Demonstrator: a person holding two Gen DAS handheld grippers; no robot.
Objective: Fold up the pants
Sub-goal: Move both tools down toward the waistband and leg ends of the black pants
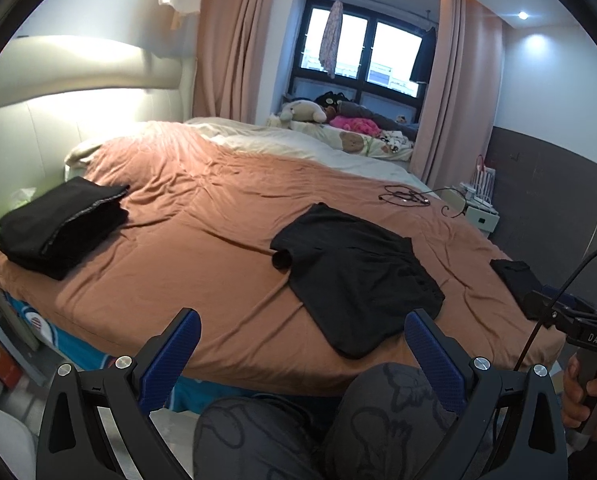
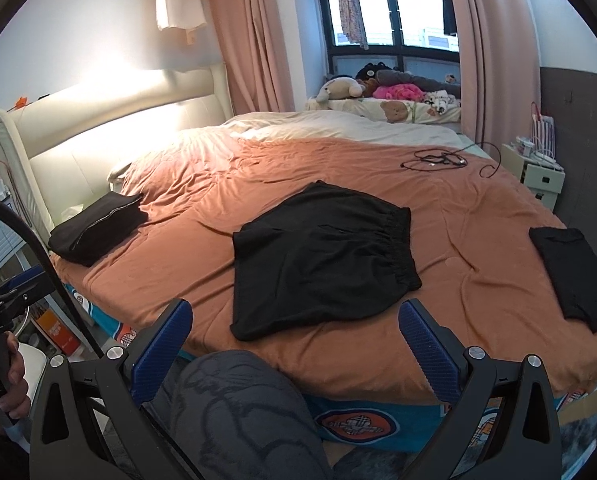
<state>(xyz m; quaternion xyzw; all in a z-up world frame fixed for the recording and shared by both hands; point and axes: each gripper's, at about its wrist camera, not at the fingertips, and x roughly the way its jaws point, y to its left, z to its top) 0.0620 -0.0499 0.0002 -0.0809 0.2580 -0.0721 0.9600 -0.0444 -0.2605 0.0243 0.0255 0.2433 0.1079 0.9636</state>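
Note:
Black shorts-like pants point(image 1: 354, 276) point(image 2: 318, 256) lie spread flat on the brown bedspread near the bed's front edge, elastic waistband to the right. My left gripper point(image 1: 302, 332) hovers open above the front edge, short of the pants, nothing between its blue-padded fingers. My right gripper point(image 2: 296, 322) is likewise open and empty, held back from the pants' near hem. In the left wrist view the right gripper body point(image 1: 570, 320) shows at the right edge, gripped by a hand point(image 1: 586, 384).
A folded black stack point(image 1: 62, 224) point(image 2: 98, 226) lies at the bed's left by the headboard. A smaller folded black garment point(image 2: 574, 272) point(image 1: 514, 276) sits at the right. Tangled cables point(image 2: 438, 160) lie further back. The person's patterned knees point(image 2: 234, 412) are below the grippers. A nightstand point(image 2: 538, 172) stands far right.

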